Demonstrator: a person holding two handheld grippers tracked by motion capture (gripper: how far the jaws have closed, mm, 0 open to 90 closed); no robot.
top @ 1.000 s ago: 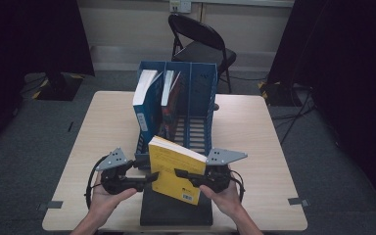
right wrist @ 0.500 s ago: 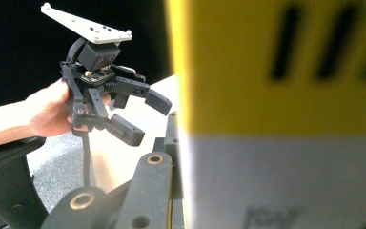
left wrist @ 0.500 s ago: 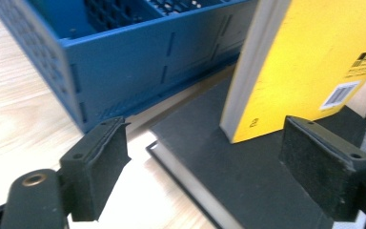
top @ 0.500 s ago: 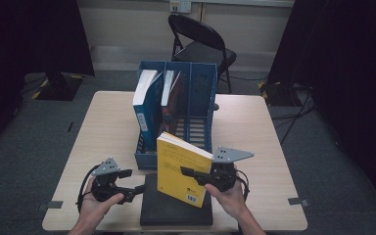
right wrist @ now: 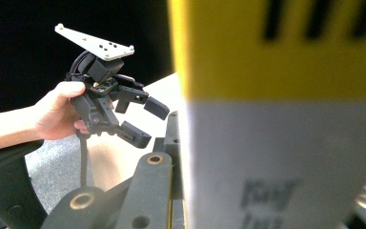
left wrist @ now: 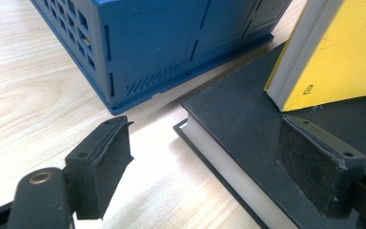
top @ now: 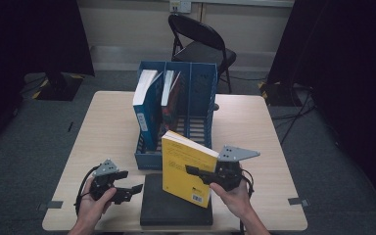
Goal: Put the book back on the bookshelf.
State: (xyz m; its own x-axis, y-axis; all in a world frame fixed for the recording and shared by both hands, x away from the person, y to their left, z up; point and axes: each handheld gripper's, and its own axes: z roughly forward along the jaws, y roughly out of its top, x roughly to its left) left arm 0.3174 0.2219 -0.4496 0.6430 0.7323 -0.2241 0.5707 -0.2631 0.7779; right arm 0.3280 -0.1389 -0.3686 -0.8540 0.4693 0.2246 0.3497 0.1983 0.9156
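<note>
Both black grippers, left gripper [top: 127, 188] and right gripper [top: 196, 171], carry grey three-cornered plates, trailing cables, brass-ringed jaws.

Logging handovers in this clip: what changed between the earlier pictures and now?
The left hand-held gripper let go of the yellow book, its jaws just opening, and drew back down-left to the table. The right hand-held gripper stays clamped on the book, upright on the black book. The blue rack is unchanged.

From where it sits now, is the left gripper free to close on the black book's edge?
Probably yes. The left gripper is open, its jaws straddling the near corner of the black book with nothing between. The yellow book, held upright by the right gripper, stands farther in, off that edge.
</note>
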